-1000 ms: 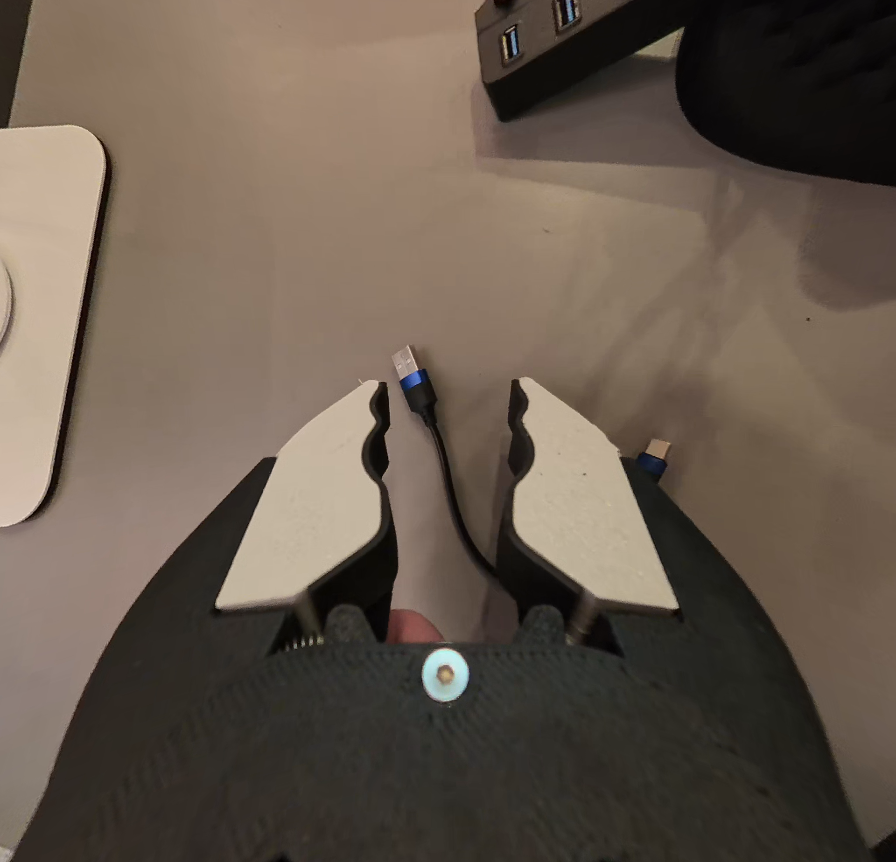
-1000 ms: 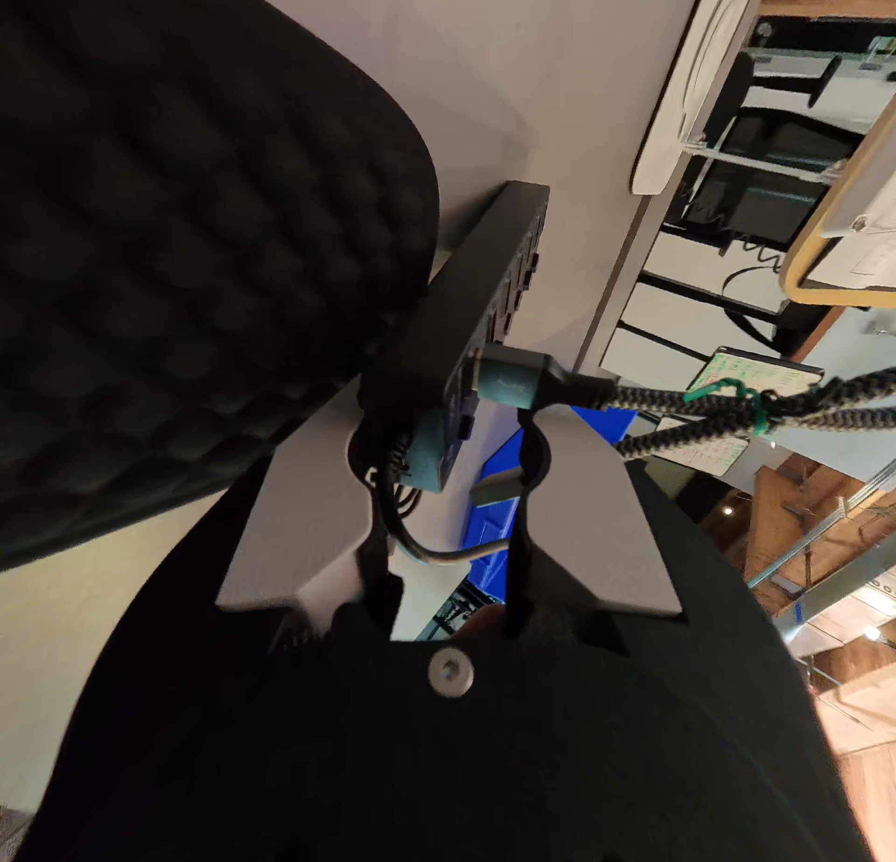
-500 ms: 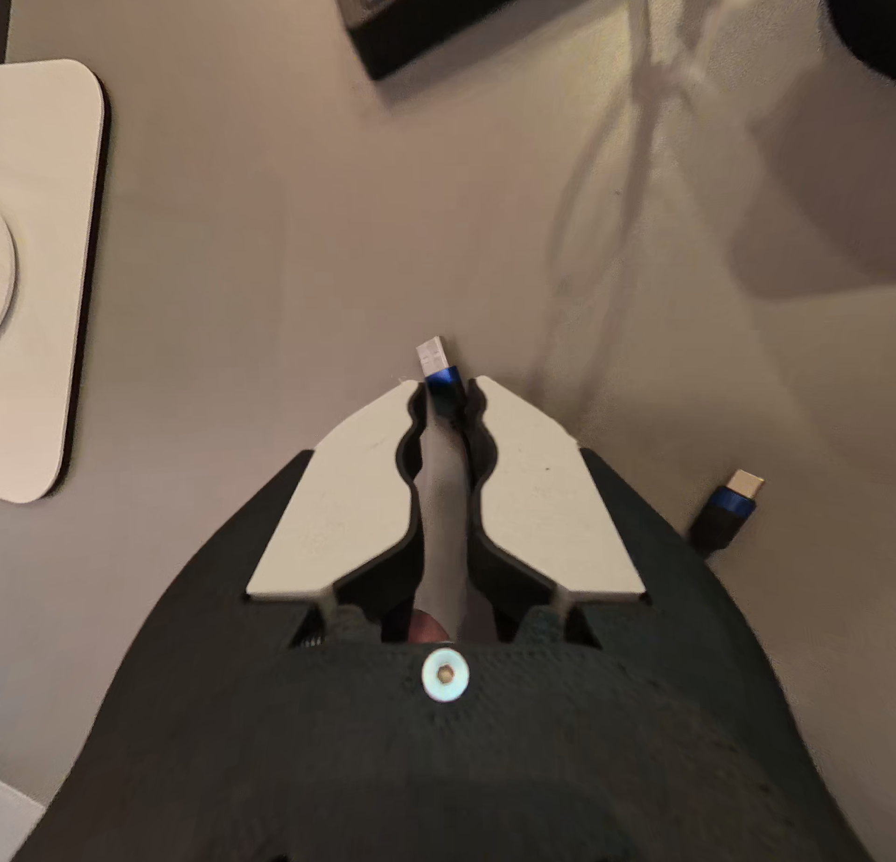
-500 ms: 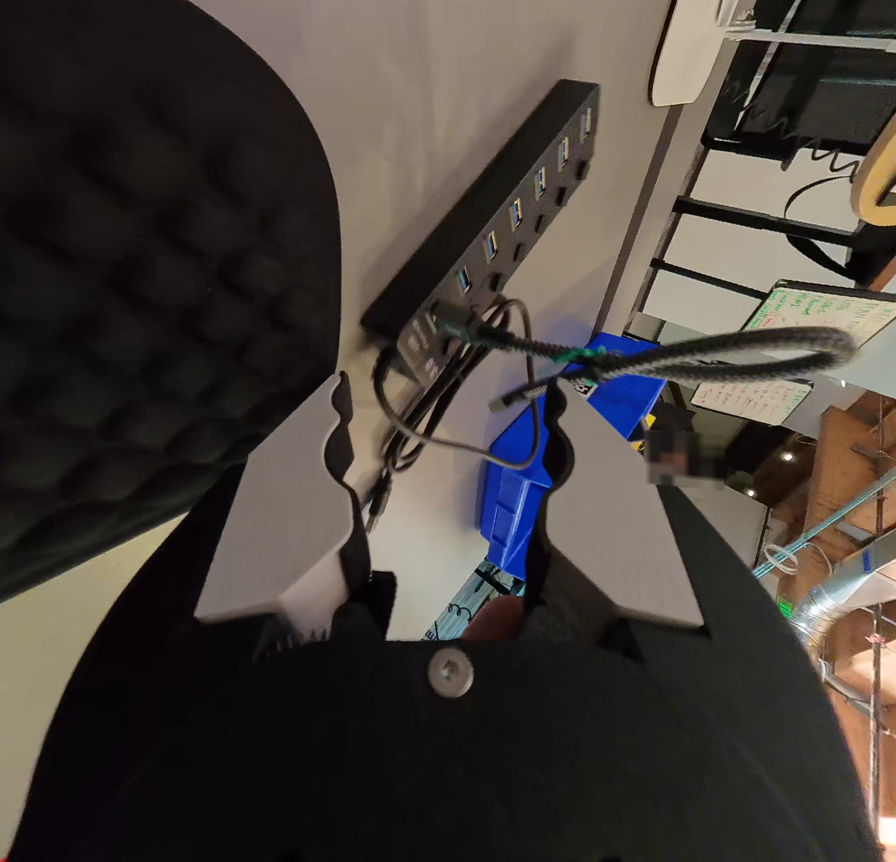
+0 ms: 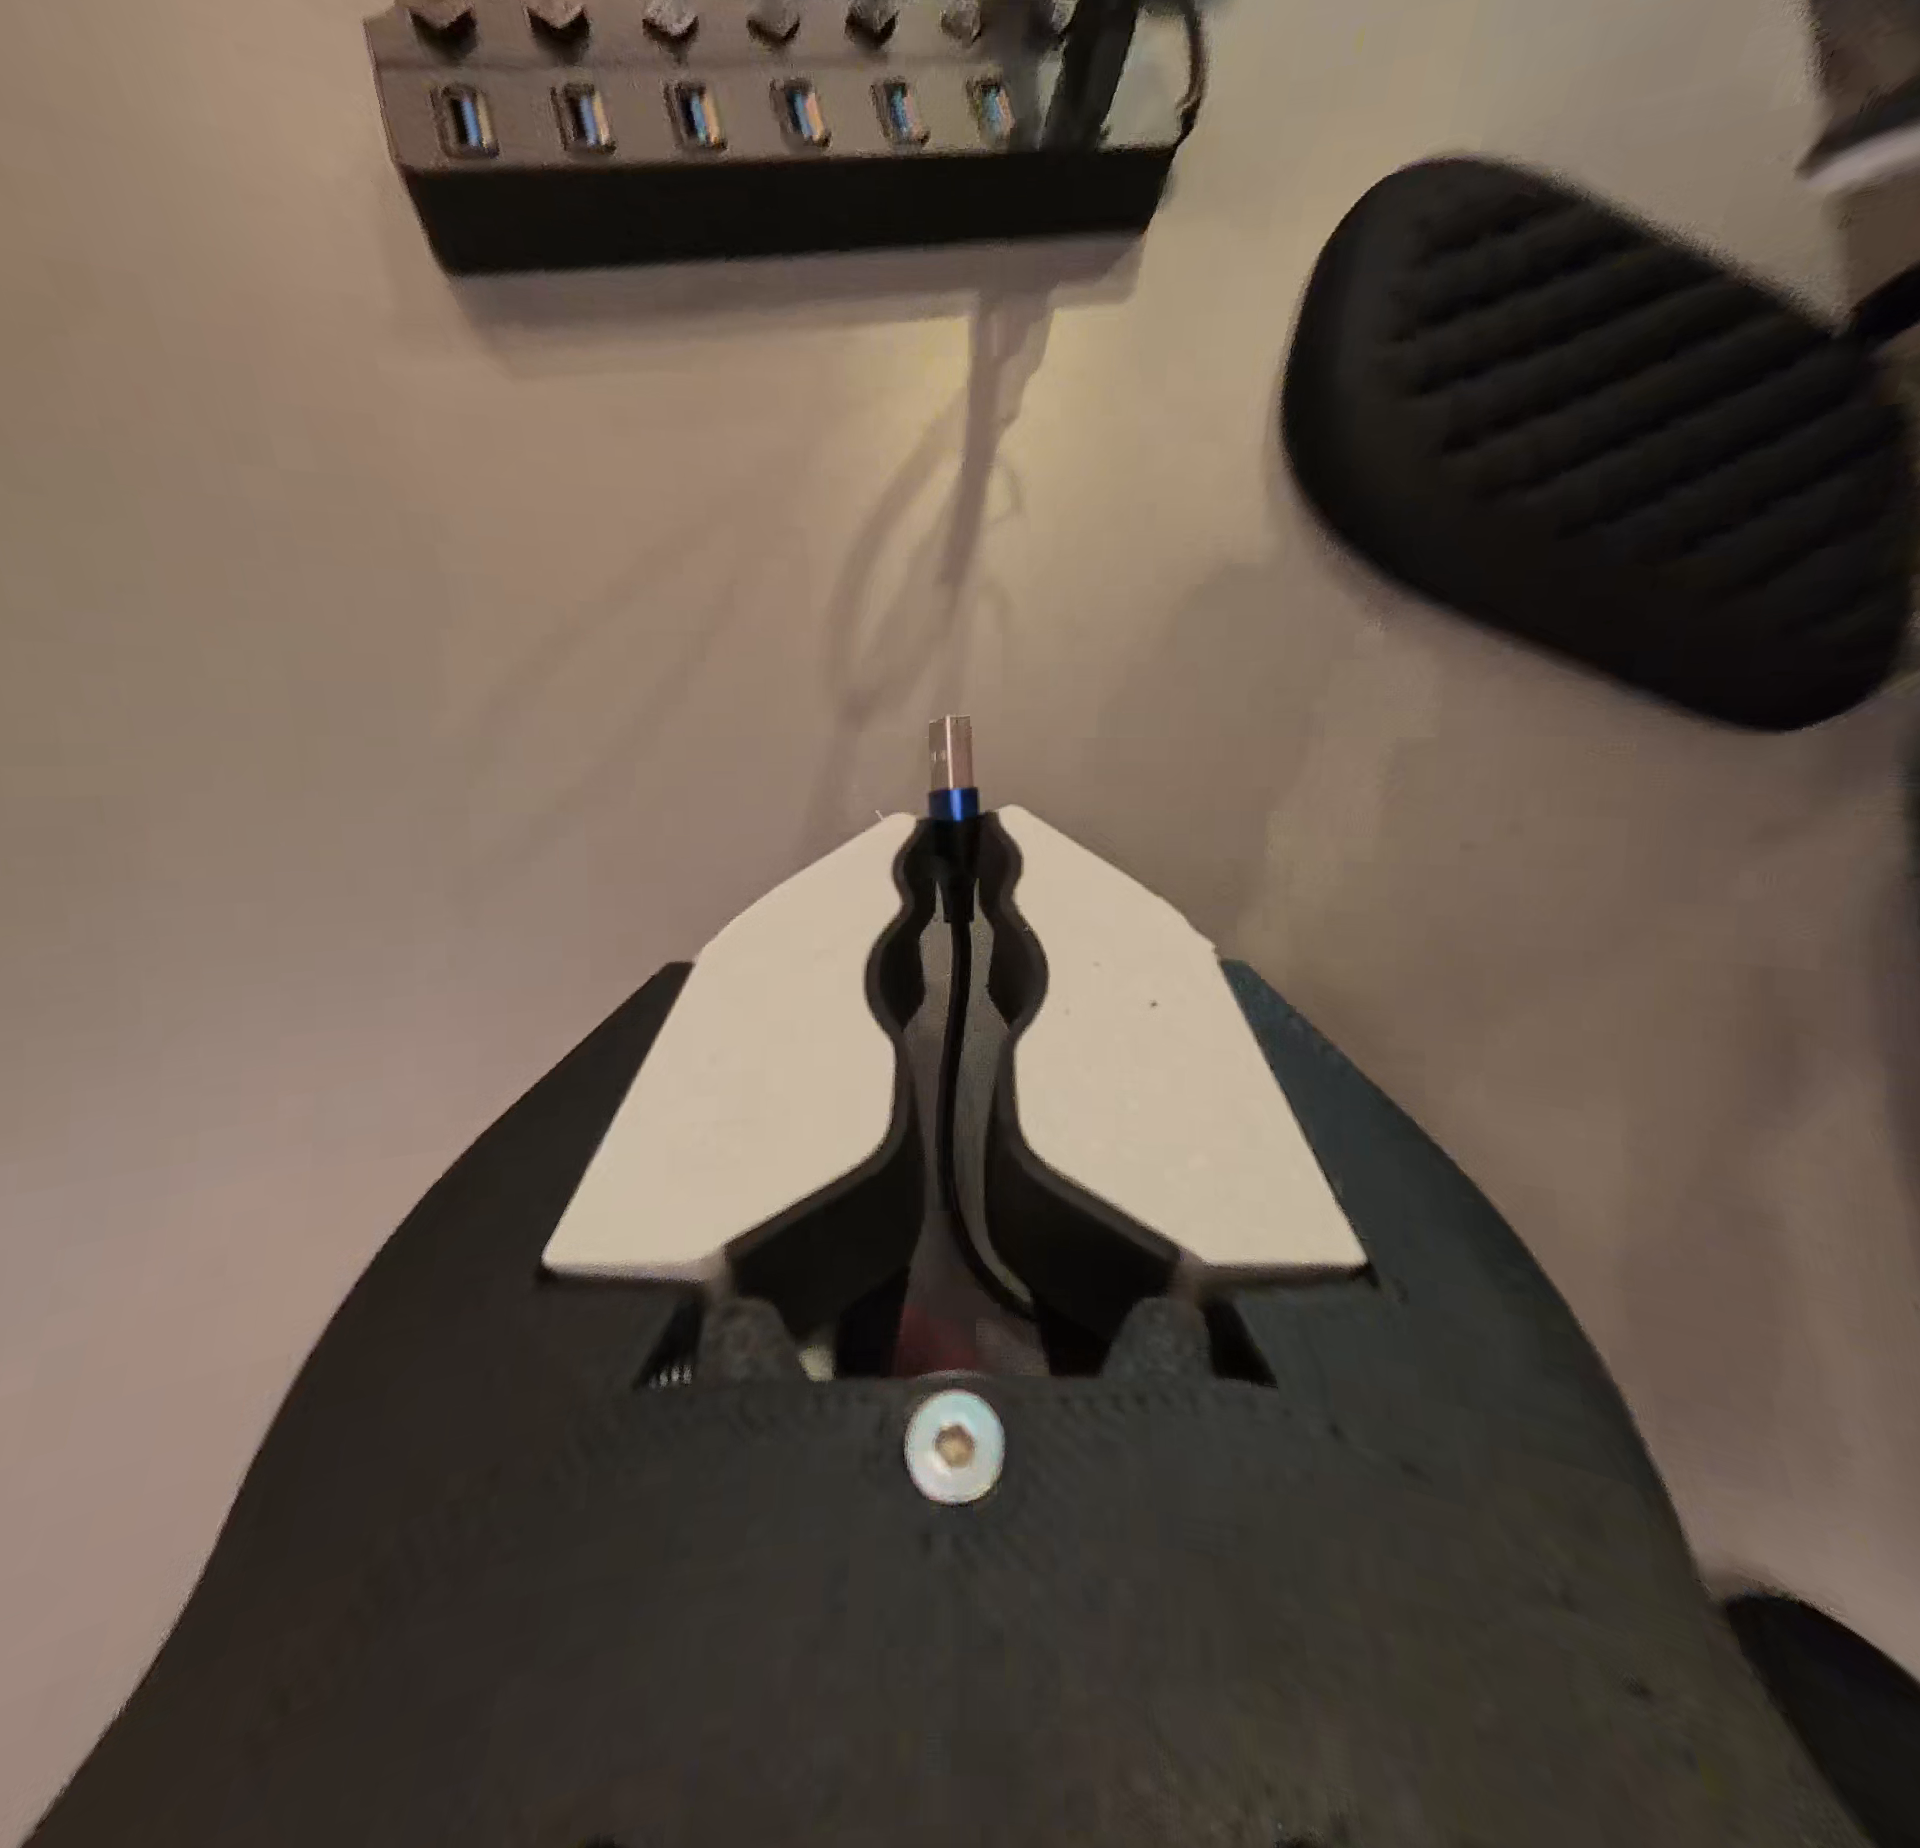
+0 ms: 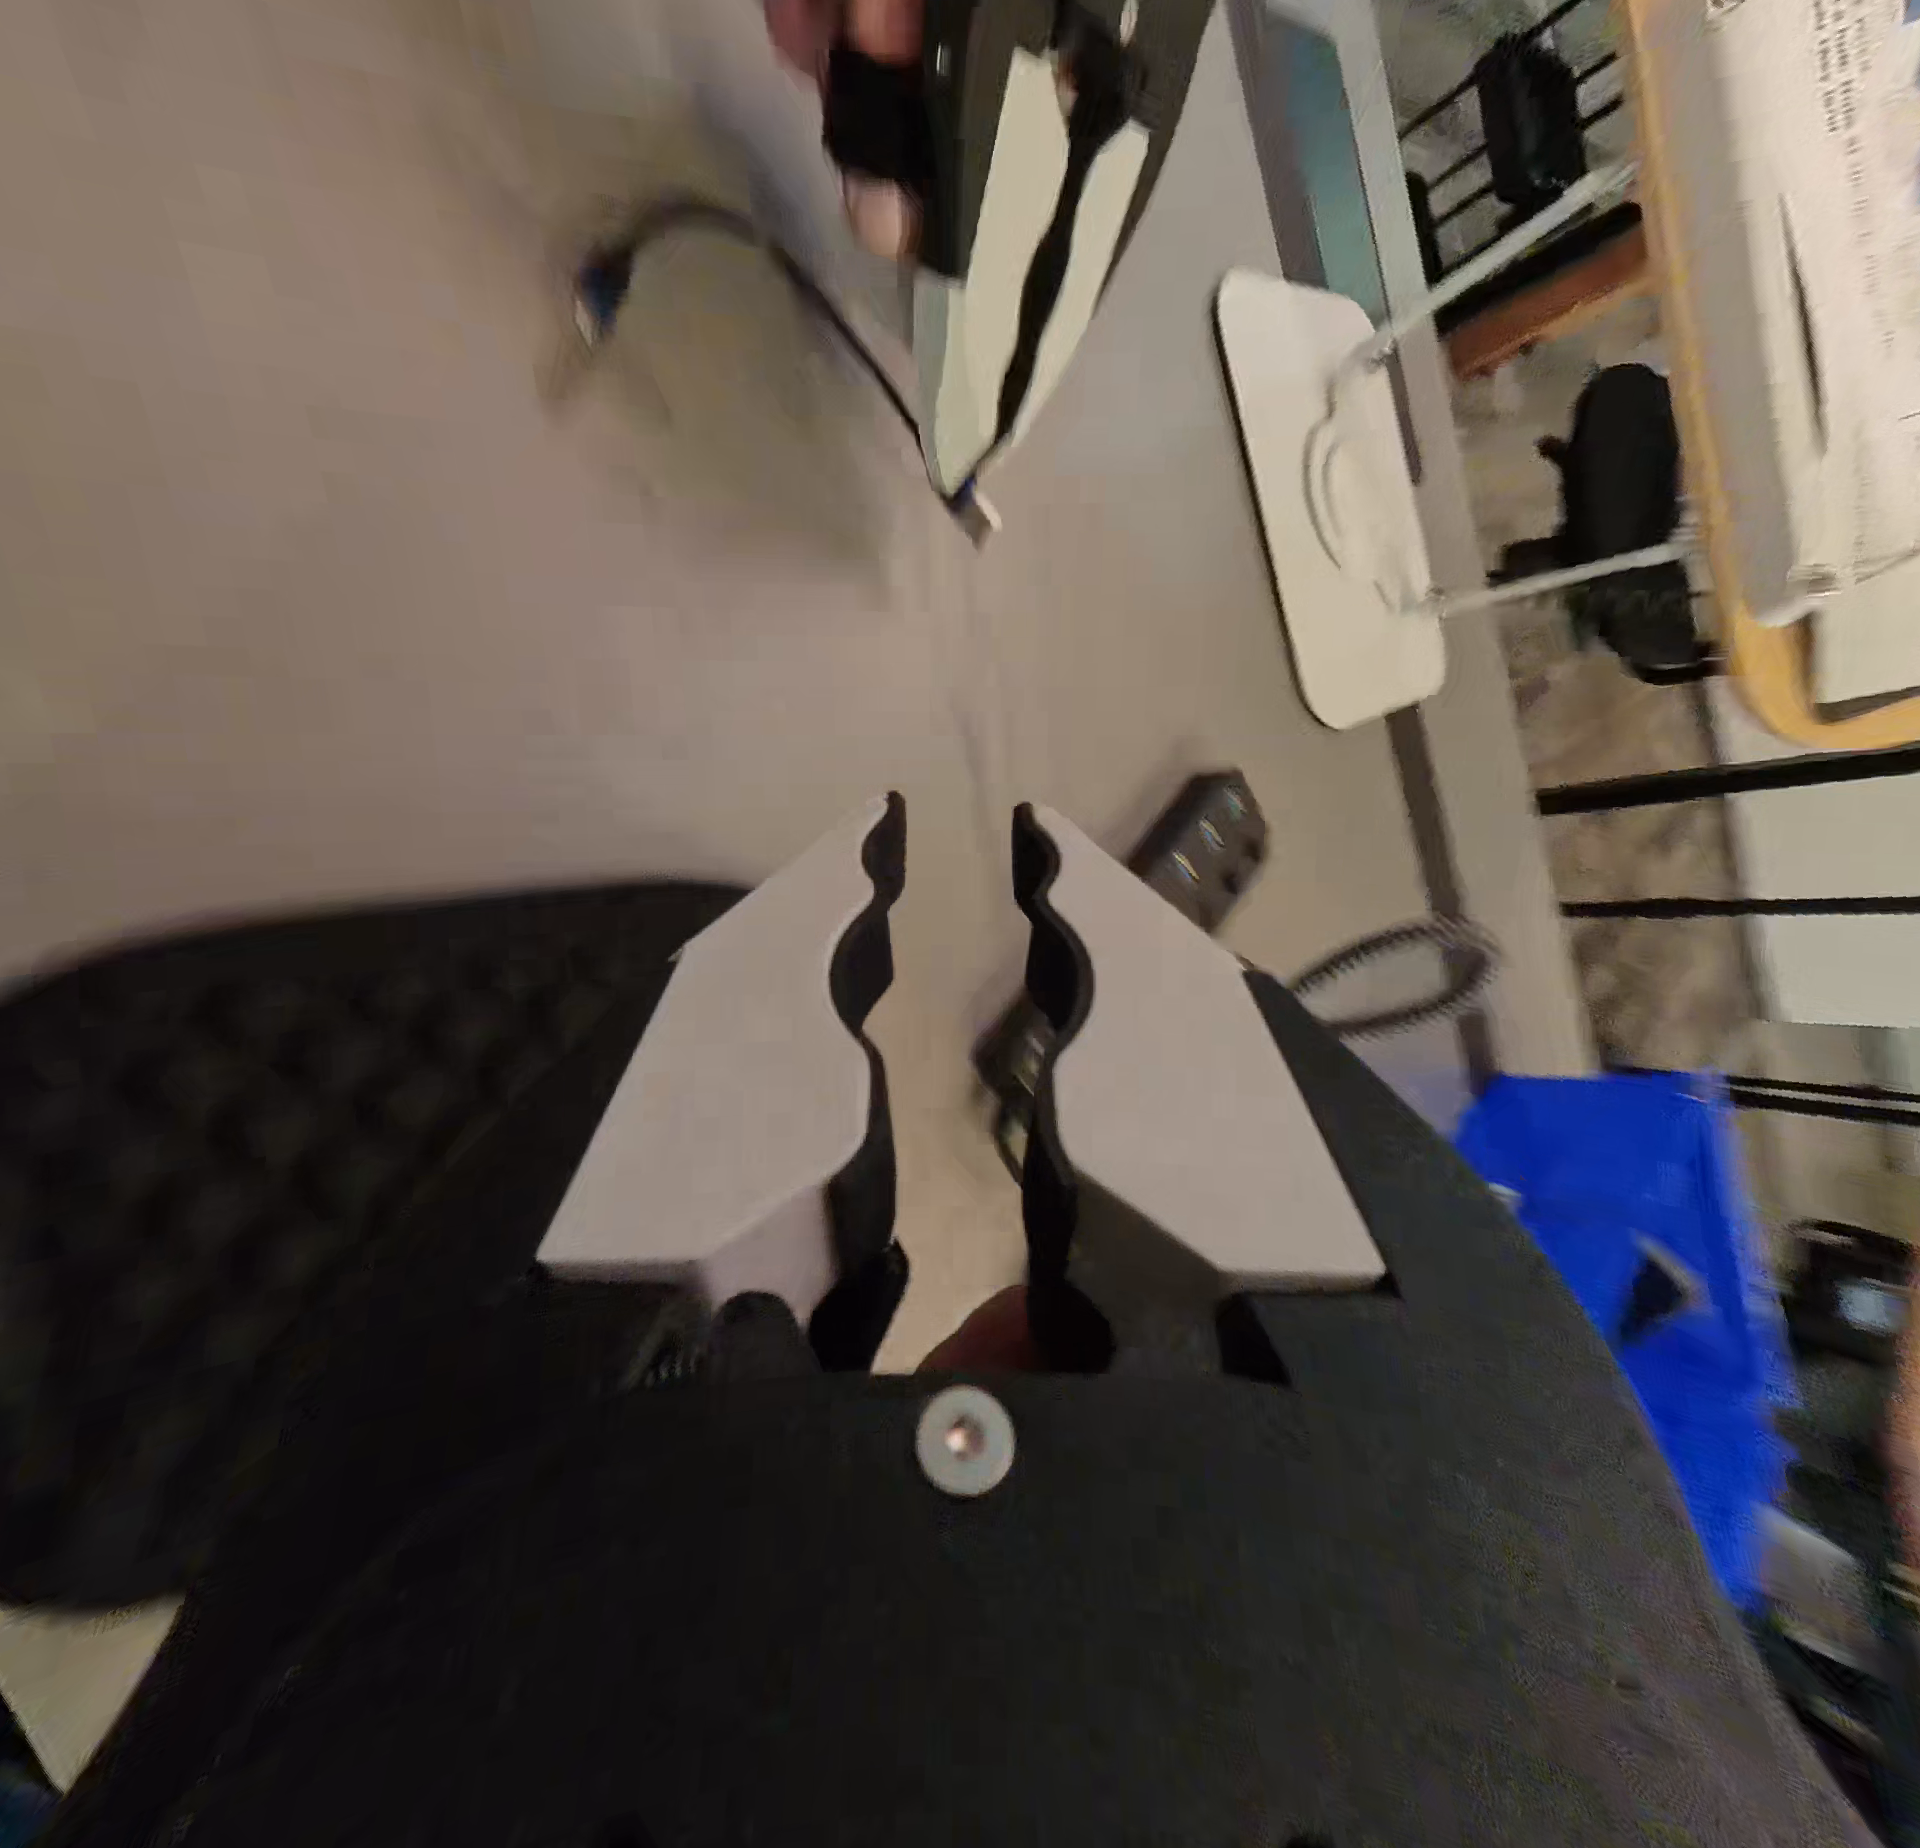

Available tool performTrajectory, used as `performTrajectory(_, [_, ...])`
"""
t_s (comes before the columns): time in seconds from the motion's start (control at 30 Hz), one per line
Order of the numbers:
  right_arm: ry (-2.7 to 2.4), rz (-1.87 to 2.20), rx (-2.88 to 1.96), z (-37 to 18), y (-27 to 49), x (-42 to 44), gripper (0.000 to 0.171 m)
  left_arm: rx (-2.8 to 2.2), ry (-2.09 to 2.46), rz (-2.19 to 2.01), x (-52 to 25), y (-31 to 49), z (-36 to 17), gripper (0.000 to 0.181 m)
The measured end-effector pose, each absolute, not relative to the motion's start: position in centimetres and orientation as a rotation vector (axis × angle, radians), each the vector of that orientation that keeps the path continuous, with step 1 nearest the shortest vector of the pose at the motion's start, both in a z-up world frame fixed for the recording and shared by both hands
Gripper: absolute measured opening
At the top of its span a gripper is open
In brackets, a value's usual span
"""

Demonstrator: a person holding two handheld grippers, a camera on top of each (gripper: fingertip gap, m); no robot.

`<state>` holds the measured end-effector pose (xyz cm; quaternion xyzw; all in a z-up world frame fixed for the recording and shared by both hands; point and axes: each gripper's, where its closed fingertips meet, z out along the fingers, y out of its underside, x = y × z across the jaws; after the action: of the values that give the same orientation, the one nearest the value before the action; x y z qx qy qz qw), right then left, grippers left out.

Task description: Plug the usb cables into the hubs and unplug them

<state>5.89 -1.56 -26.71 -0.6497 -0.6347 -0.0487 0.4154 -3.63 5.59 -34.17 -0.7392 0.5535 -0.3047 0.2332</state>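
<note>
Left gripper (image 5: 954,830) clamped on the blue-collared USB plug (image 5: 952,772), facing the hub (image 5: 769,151); right gripper (image 6: 954,809) apart, empty

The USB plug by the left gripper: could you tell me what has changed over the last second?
The left gripper shut on the USB plug, lifted it off the table and now aims it at the hub. The right gripper let go of the hub and pulled away, open. The hub stays on the table.
</note>
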Motion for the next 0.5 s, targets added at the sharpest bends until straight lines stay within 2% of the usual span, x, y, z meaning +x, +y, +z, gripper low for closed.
performTrajectory(0.07, [-1.478, 0.048, -1.685, -27.1, -0.8, 3.9, 0.018, -1.983, 1.538, -0.972, -2.8, 4.3, -32.6, 0.007])
performTrajectory(0.17, [-1.335, 0.283, -1.736, -27.6, 0.3, 1.9, 0.023, -1.860, 1.629, -1.115, -1.6, 1.8, -30.2, 0.007])
performTrajectory(0.27, [-1.297, 0.471, -1.696, -27.1, 0.1, 0.1, 0.012, -1.765, 1.760, -1.143, -1.0, -0.2, -29.1, 0.007])
performTrajectory(0.5, [-1.385, 0.532, -1.697, -27.5, -0.7, -0.3, 0.007, -1.669, 1.911, -1.183, -0.2, -1.8, -28.5, 0.007])
